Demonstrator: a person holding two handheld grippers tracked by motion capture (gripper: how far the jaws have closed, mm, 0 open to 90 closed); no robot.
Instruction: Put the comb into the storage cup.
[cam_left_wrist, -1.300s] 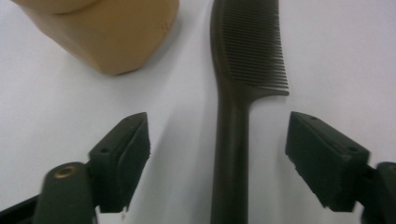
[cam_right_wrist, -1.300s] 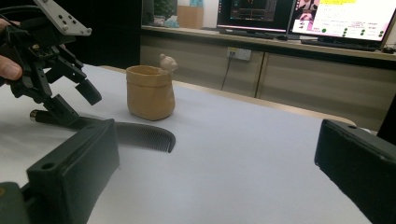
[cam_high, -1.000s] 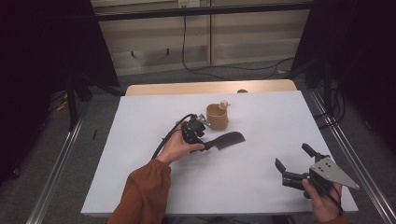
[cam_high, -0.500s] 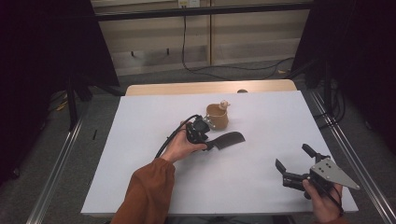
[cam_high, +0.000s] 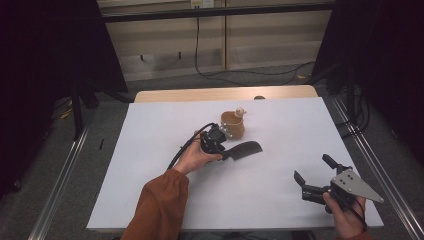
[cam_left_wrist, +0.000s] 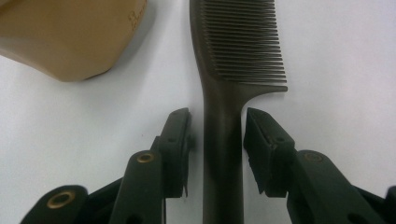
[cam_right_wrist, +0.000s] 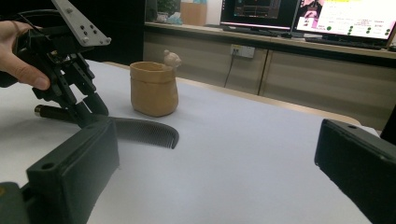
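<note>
1. Near the middle of the white surface (cam_high: 150, 175), lying flat: a dark brown plastic comb (cam_left_wrist: 233, 74), teeth end toward the right edge, handle toward the left.
2. Just behind the comb, toward the far edge: a tan, sack-shaped ceramic cup (cam_high: 233, 125) with a small figure on its rim, standing upright and apart from the comb.
3. Over the comb's handle: the left gripper (cam_left_wrist: 217, 135), held in the person's left hand (cam_high: 192, 159) with a rust-brown sleeve behind it.
4. Left fingers (cam_left_wrist: 175, 140) set on either side of the handle, having just been closing, with a thin gap seen on each side in the left gripper view; pads not yet pressing on the handle, comb resting on the surface.
5. Near the right front corner: the right gripper (cam_high: 317, 175), held in the right hand (cam_high: 345, 220), well apart from comb and cup.
6. Right fingers (cam_right_wrist: 74, 172) spread wide with nothing between them, pointing toward the comb and cup.
</note>
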